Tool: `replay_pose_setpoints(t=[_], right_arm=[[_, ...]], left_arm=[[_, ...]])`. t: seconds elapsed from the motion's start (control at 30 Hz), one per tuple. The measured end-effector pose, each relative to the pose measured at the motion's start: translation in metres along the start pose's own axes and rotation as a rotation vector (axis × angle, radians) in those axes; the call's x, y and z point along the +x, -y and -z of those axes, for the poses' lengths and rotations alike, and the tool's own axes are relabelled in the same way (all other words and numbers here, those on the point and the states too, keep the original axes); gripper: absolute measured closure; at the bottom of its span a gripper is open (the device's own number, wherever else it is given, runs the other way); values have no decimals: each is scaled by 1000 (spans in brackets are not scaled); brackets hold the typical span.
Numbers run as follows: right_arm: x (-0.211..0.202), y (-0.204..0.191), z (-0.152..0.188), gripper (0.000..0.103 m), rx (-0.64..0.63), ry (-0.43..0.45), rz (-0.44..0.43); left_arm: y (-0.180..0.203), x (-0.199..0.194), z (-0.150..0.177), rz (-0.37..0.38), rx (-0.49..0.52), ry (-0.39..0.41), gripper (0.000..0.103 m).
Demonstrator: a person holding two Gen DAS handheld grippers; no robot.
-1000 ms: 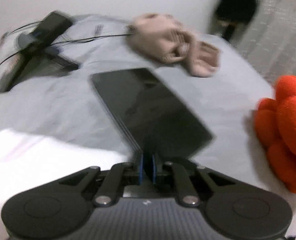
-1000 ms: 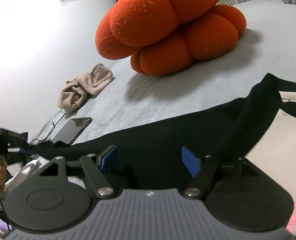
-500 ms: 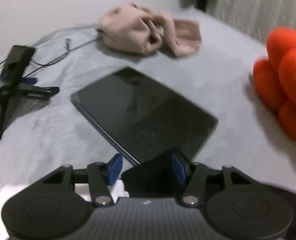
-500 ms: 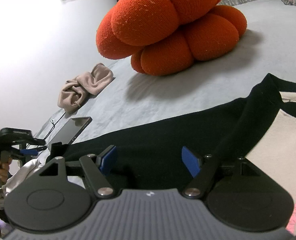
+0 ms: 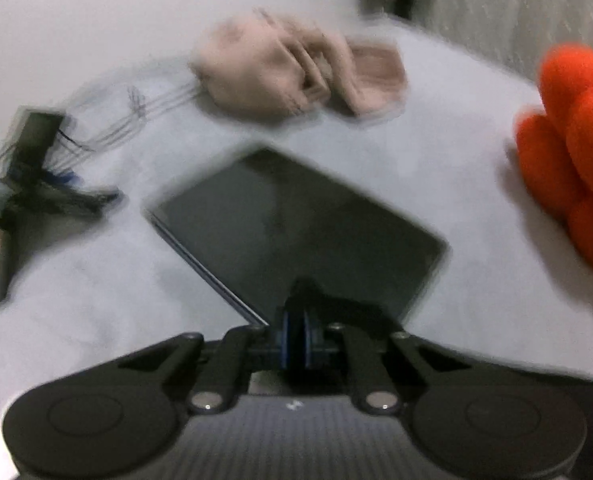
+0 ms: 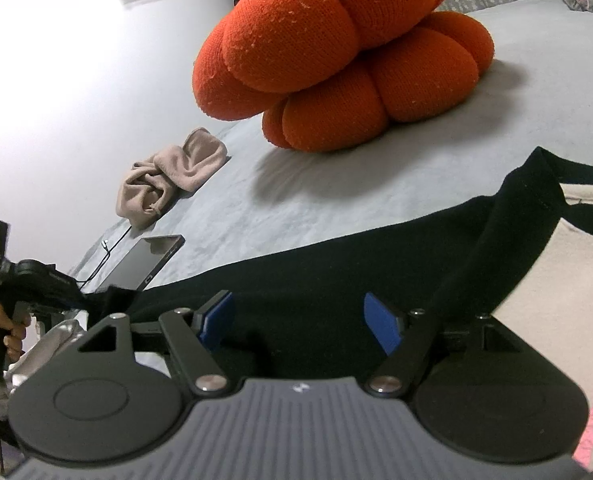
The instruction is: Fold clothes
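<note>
The left gripper (image 5: 296, 340) has its blue-padded jaws pressed together on a peak of black fabric, the sleeve end of the black long-sleeved garment with a cream front panel (image 6: 336, 280). In the right wrist view a hand (image 6: 0, 332) holds that gripper's handle upright at the far left, the sleeve tip lifted from the bed. The right gripper (image 6: 296, 320) hovers low over the black sleeve with its blue fingers (image 6: 380, 320) spread wide, nothing between them. The garment lies flat across the pale grey bedsheet (image 6: 356, 184). Just beyond the left jaws lies a dark flat tablet (image 5: 296, 232), then a crumpled beige cloth (image 5: 296, 76) near the bed's edge. A big orange knitted pumpkin cushion (image 6: 336, 52) sits well apart, with open sheet between it and the garment.
</note>
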State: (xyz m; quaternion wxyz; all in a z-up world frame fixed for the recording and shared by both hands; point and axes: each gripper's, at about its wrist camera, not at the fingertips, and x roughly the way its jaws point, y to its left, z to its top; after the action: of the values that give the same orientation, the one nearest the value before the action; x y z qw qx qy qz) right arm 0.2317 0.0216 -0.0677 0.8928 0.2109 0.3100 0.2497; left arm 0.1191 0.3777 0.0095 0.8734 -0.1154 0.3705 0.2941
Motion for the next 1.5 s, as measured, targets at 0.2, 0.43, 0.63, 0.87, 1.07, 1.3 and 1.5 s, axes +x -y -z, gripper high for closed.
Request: replay_pose_setpoints(t=[0.2, 0.43, 0.63, 0.87, 1.07, 1.3, 1.5], right_arm=[[0, 0, -1, 27, 2, -1, -8], [-1, 1, -2, 25, 9, 0, -19], [-1, 0, -2, 25, 9, 0, -20], [-9, -7, -10, 25, -28, 3, -12], [-25, -20, -25, 25, -137, 24, 9], [21, -22, -52, 25, -366, -63, 12], [58, -3, -32, 29, -415, -117, 5]], left_arm=[[-4, -2, 1, -66, -63, 29, 73], [24, -7, -1, 22, 45, 28, 53], [76, -2, 3, 175, 187, -72, 53], [118, 6, 12, 229, 288, -98, 42], [122, 18, 12, 273, 418, -164, 42], [118, 29, 1, 374, 619, -199, 42], [112, 37, 6, 415, 669, -171, 44]])
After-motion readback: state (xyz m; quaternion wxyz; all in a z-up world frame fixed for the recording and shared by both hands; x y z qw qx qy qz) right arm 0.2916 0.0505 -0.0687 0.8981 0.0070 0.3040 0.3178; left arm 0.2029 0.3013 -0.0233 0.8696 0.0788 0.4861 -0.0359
